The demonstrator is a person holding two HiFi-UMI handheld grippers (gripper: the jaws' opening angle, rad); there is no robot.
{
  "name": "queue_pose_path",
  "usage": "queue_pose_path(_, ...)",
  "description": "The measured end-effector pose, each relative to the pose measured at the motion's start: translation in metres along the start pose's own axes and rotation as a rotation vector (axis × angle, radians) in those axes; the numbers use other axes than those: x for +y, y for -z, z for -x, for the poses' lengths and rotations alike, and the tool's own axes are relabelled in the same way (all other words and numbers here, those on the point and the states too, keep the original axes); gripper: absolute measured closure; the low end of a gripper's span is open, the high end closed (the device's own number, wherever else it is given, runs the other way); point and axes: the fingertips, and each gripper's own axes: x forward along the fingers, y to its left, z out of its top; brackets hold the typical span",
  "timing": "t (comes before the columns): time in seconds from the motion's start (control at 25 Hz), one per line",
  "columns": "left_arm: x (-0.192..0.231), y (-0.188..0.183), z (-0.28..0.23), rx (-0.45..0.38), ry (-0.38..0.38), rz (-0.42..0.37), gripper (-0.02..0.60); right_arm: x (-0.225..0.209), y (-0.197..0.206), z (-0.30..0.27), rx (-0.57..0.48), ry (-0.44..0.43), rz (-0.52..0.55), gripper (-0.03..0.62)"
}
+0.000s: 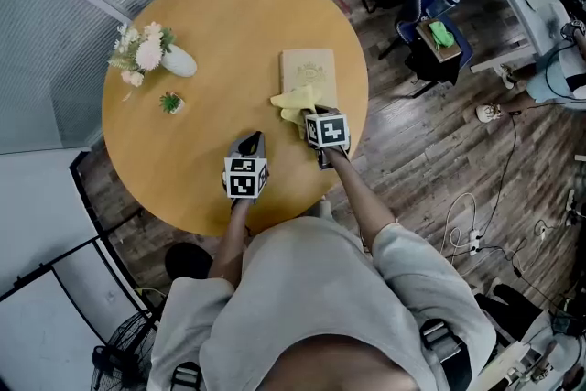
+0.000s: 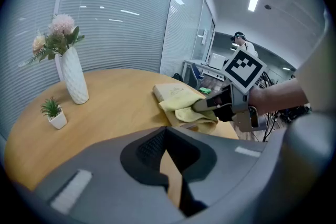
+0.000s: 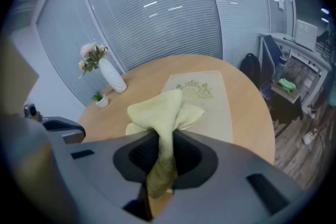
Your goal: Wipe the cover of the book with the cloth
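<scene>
Pinching cloth (image 3: 163, 113) in right gripper (image 3: 160, 165), jaws clamped on bunched end, so loose folds drape over near edge of book (image 1: 309, 69). Lying flat on table (image 1: 211, 23), cover up, far part bare: likely wiping barely begun. Holding left gripper (image 2: 170, 165) back over table, left of book, jaws nearly together on nothing. Probably spare, free to steady book if sliding.

The cloth (image 3: 157, 107) is looking soft, matt and fuzzy. The book (image 3: 215, 113) is showing a matt, papery cover. The wooden tabletop (image 1: 229, 23) is gleaming smooth; the vase (image 2: 73, 78) is looking matt white.
</scene>
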Motion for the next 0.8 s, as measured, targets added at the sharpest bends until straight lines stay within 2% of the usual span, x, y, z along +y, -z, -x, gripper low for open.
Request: queue_pose_path(0.8, -0.027, -0.007, -0.014, 0.005, 0.043, -0.035, 0.572, -0.05, 0.007, 0.025, -0.024, 0.069, -0.048, 0.526)
